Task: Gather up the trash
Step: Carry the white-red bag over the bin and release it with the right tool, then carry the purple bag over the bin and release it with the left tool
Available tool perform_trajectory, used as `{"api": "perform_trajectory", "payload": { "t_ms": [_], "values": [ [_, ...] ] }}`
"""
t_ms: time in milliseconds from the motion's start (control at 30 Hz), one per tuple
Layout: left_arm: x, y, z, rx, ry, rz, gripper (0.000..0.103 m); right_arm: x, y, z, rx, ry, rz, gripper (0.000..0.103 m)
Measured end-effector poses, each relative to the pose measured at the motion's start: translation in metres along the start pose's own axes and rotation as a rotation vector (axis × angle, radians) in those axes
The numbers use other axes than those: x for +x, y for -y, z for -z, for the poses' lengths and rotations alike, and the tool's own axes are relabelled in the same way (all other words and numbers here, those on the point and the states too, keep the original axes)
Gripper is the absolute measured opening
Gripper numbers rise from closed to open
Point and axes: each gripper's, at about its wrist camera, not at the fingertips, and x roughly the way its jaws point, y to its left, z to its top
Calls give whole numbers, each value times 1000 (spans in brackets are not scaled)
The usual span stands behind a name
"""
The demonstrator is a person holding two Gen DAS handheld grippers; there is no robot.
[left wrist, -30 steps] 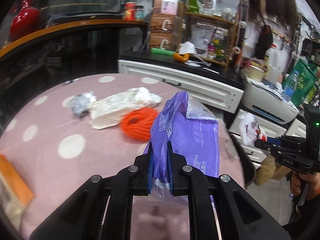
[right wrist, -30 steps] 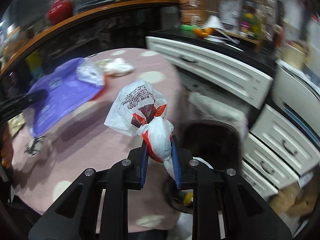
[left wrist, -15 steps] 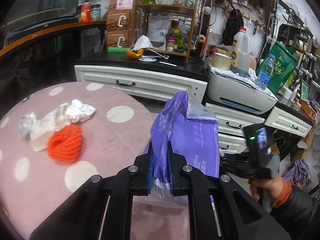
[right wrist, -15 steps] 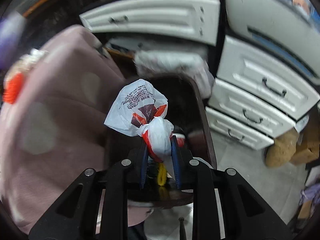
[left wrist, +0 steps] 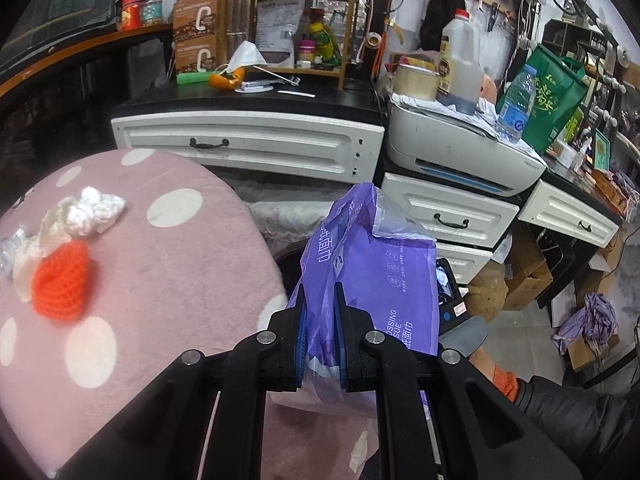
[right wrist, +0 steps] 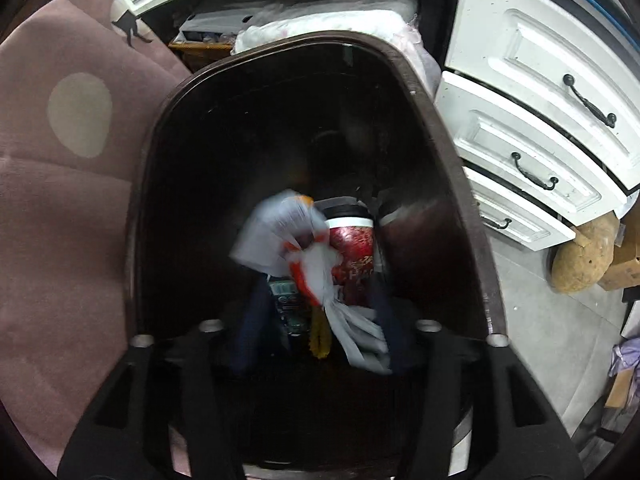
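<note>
A purple tissue wrapper with white print fills the lower middle of the left wrist view; at left lies a pink cloth with white dots, bearing an orange net. The right wrist view shows a dark brown bin, a white-and-orange bag and a red cup.

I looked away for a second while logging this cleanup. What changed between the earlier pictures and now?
The right gripper swung from over the pink table down over the dark bin; its jaws are opening and the white-and-red bag, blurred, is dropping free between them. The left gripper moved toward the bin side. Unchanged: it stays shut on the purple tissue wrapper.
</note>
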Motion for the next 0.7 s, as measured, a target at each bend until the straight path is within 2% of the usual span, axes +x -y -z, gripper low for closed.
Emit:
{"api": "perform_trajectory", "payload": {
  "t_ms": [167,300,367,467,700],
  "values": [
    [15,11,1,26,-32,1,12,-26,17,-4,33,68,10,57],
    [31,19,0,43,-73,-1,12,-64,38,-5,61,151,83,68],
    [41,25,-1,57,-95,-8,12,-83,52,-3,96,186,105,69],
    [63,35,-3,80,-154,-18,12,-111,71,5,156,241,139,70],
    [113,59,2,142,-293,-61,12,-159,100,29,246,351,154,72]
  ]
}}
